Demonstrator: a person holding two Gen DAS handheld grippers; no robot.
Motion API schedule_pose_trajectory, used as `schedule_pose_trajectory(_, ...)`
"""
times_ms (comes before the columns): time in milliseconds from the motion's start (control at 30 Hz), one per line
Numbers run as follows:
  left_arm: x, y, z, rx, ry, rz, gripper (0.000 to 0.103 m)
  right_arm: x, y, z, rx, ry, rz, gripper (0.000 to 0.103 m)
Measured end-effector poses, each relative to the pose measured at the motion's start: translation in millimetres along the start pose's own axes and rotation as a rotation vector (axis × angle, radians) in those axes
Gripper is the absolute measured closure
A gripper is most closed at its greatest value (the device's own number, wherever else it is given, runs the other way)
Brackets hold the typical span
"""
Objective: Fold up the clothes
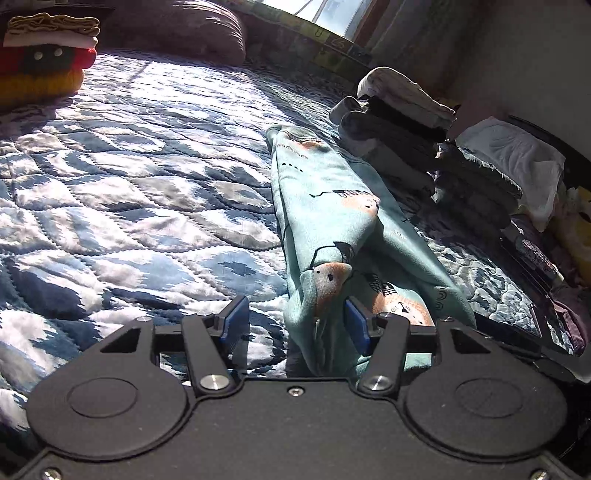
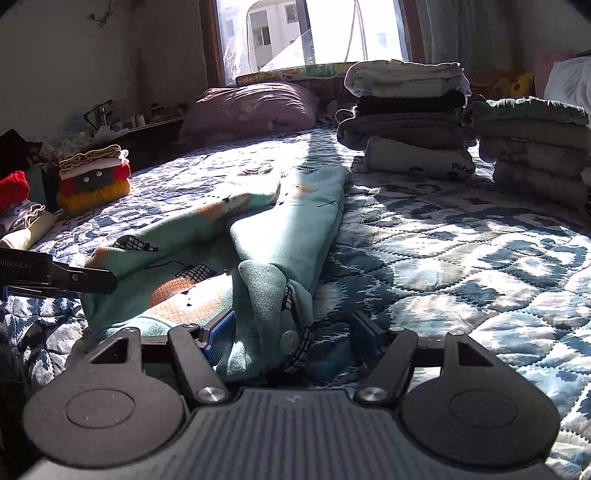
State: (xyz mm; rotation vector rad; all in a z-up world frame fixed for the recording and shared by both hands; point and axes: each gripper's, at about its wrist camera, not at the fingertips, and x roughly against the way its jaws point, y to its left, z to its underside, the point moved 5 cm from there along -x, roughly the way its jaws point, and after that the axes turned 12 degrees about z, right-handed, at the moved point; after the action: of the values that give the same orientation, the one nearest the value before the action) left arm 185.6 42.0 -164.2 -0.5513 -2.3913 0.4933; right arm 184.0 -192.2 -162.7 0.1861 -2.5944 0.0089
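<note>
Left gripper [image 1: 295, 319]: jaws spread wide, nothing pinched. A bunched end of the teal printed garment [image 1: 332, 221] sits between the blue pads [image 1: 356, 321], against the right pad, clear of the left one.

Right gripper [image 2: 295, 328]: jaws also spread, no pinch. A rolled fold of the same teal printed garment [image 2: 273, 280] with a snap button [image 2: 290, 338] lies between the pads, touching the left pad [image 2: 221, 332], apart from the right one.

Garment lies on the bed's blue-and-white quilt [image 2: 461, 258] as a long narrow strip running away from both grippers; a second flap spreads left in the right wrist view. Left gripper's black body [image 2: 55, 277] shows at that view's left edge, beside the flap.

Far end of the garment is near a folded stack of grey and white clothes [image 2: 406, 122]; another folded stack [image 2: 535, 147] just right of it. Red-and-yellow knit pile [image 2: 94, 181] well apart at left. Purple pillow [image 2: 251, 107] at the head of the bed, under the window [image 2: 314, 33].
</note>
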Motion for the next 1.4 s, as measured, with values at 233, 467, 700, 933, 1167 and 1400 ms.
schedule_pose_trajectory(233,9,6,-1,0.132,-0.007,0.072,0.097,11,6,-3,0.039,-0.012,-0.070,0.083)
schedule_pose_trajectory(467,11,20,15,0.171,0.077,0.056,0.091,12,-7,11,0.005,0.070,-0.055,0.081)
schedule_pose_trajectory(700,30,5,-7,0.015,0.070,0.076,0.046,33,-23,-3,-0.083,0.006,-0.077,0.055)
schedule_pose_trajectory(933,30,11,-51,0.036,-0.044,0.160,0.042,11,-20,-28,-0.124,-0.064,-0.139,0.049)
schedule_pose_trajectory(1167,-16,23,-104,0.053,-0.094,0.189,0.044,-27,-28,-56,-0.186,-0.050,-0.153,0.049)
schedule_pose_trajectory(1400,-63,46,-138,0.051,-0.070,0.164,0.047,-78,-43,-65,-0.239,0.029,-0.134,0.049)
